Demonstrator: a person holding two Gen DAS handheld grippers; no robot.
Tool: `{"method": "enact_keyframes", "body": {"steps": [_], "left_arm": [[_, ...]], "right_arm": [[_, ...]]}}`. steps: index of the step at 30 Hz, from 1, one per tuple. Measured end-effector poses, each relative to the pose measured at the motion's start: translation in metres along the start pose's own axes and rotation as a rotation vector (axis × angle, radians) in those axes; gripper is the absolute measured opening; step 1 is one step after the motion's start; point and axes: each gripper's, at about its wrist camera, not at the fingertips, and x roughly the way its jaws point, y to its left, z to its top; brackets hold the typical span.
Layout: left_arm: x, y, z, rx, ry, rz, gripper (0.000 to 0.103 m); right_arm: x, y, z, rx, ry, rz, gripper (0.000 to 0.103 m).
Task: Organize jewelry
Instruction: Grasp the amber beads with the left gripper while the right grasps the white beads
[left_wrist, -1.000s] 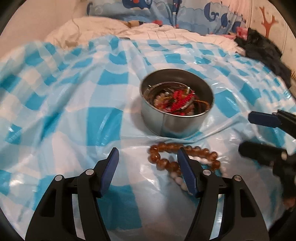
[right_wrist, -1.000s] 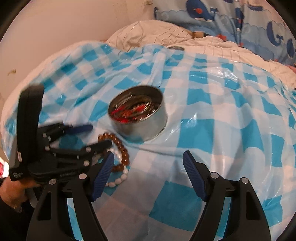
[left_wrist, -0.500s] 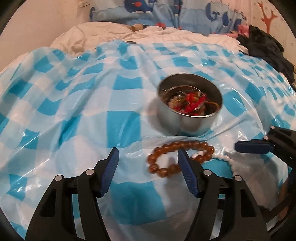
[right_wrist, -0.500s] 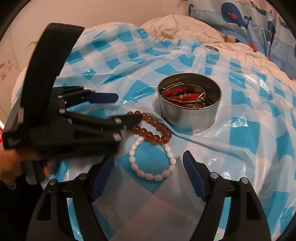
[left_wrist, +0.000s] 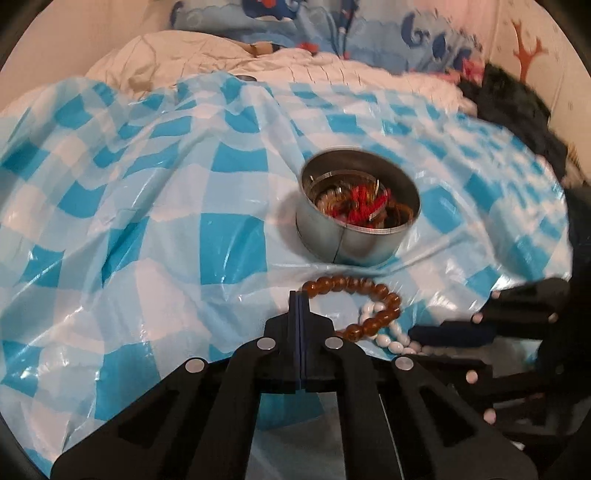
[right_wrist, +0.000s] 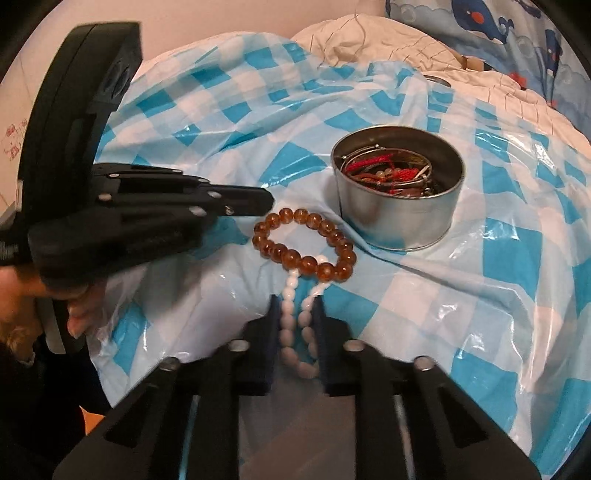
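Two bracelets are left outside the tin, so I'd say we're most of the way there. The white bead bracelet (right_wrist: 295, 325) lies on the checkered plastic sheet (right_wrist: 480, 295) over the bed, squeezed into a narrow loop between the right gripper (right_wrist: 295, 325) jaws, which are clamped on it. Its far end tucks under the amber bead bracelet (right_wrist: 303, 245), lying flat just in front of the round metal tin (right_wrist: 399, 221). The tin already holds a tangle of red cord, bangles and beads, too jumbled to count. The left gripper (left_wrist: 299, 306) has its jaws pressed together on nothing, the tip right at the amber beads. One tin, two loose bracelets.
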Motion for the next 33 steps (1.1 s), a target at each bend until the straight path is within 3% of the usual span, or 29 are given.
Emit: {"method": "enact_keyframes", "body": {"steps": [6,8,9,10,11,12,14,16,17,18,21,23,28,33], "left_arm": [[-0.002,0.007,0.002,-0.025,-0.013,0.013,0.0],[-0.001,0.007,0.003,-0.033,-0.015,-0.026,0.002],[0.001,0.005,0.003,-0.033,-0.012,-0.032,0.011],[0.004,0.002,0.003,-0.027,-0.007,-0.026,0.019],[0.006,0.0,0.003,-0.019,-0.009,-0.021,0.037],[0.009,-0.003,0.002,-0.012,-0.012,-0.011,0.046],[0.017,-0.007,0.0,-0.002,0.002,-0.014,0.046],[0.028,-0.012,-0.004,0.038,0.041,0.011,0.028],[0.03,-0.014,-0.005,0.061,0.054,0.038,0.012],[0.029,-0.015,-0.006,0.076,0.061,0.044,0.01],[0.014,-0.003,-0.001,-0.026,0.03,-0.107,0.01],[0.0,0.006,0.004,-0.074,-0.011,-0.155,0.01],[-0.013,0.017,0.006,-0.133,-0.056,-0.194,0.01],[-0.022,0.01,0.01,-0.11,-0.074,-0.206,0.01]], "right_arm": [[-0.004,-0.003,0.001,0.011,-0.005,-0.003,0.009],[-0.002,-0.005,0.001,0.022,0.011,-0.001,0.034],[-0.001,-0.005,0.001,0.023,0.009,-0.018,0.053],[-0.001,-0.004,0.0,0.015,0.004,-0.028,0.053],[0.001,-0.002,-0.001,0.004,0.014,-0.027,0.053],[0.002,-0.001,-0.001,-0.002,0.015,-0.029,0.05],[0.003,0.0,-0.001,-0.003,0.021,-0.002,0.033],[0.002,0.001,-0.002,0.001,0.022,0.024,0.016],[0.001,0.0,-0.001,0.006,0.019,0.03,0.014],[0.0,-0.003,-0.002,0.023,0.016,0.044,0.01],[-0.008,-0.029,0.001,0.182,-0.017,0.195,0.008],[-0.015,-0.04,0.002,0.244,-0.046,0.254,0.008],[-0.028,-0.061,0.004,0.368,-0.128,0.39,0.008],[-0.043,-0.072,0.007,0.427,-0.204,0.448,0.008]]}}
